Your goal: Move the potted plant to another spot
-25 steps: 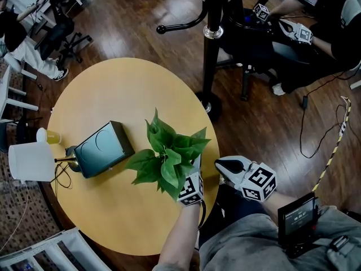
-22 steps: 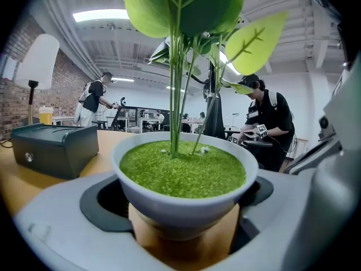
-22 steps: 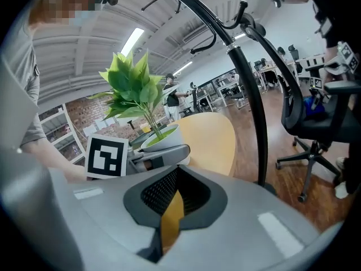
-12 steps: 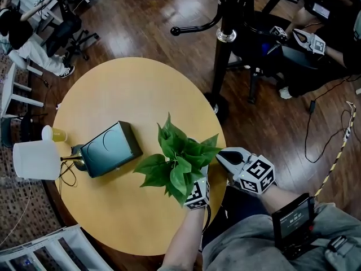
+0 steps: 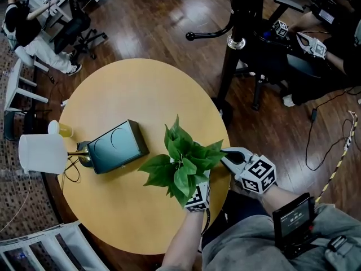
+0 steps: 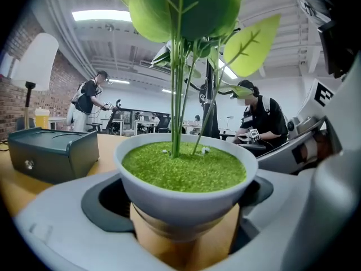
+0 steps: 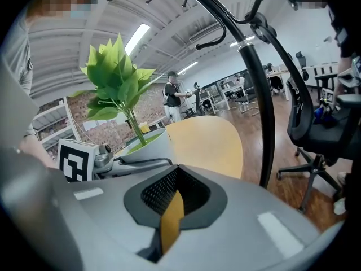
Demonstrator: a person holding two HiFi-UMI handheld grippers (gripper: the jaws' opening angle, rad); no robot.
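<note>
The potted plant (image 5: 183,160) stands near the right edge of the round yellow table (image 5: 130,89), with broad green leaves over a white pot (image 6: 186,202) topped with green moss. My left gripper (image 5: 192,186) reaches in under the leaves from the near side. Its jaws stand wide on both sides of the pot, against its wall. My right gripper (image 5: 227,153) hovers at the table's right edge beside the leaves, shut and empty, with only a thin slit between its jaws (image 7: 172,199). From the head view the pot is hidden by the leaves.
A dark green box (image 5: 117,145) lies left of the plant. A white lamp (image 5: 42,153) and a yellow cup (image 5: 59,130) sit at the table's left edge. A black stand pole (image 5: 237,44) rises off the table's far right. Seated people and office chairs are around.
My right gripper has come in leftward to the table's edge, close to the plant's leaves. The plant and my left gripper have stayed where they were beside the box.
</note>
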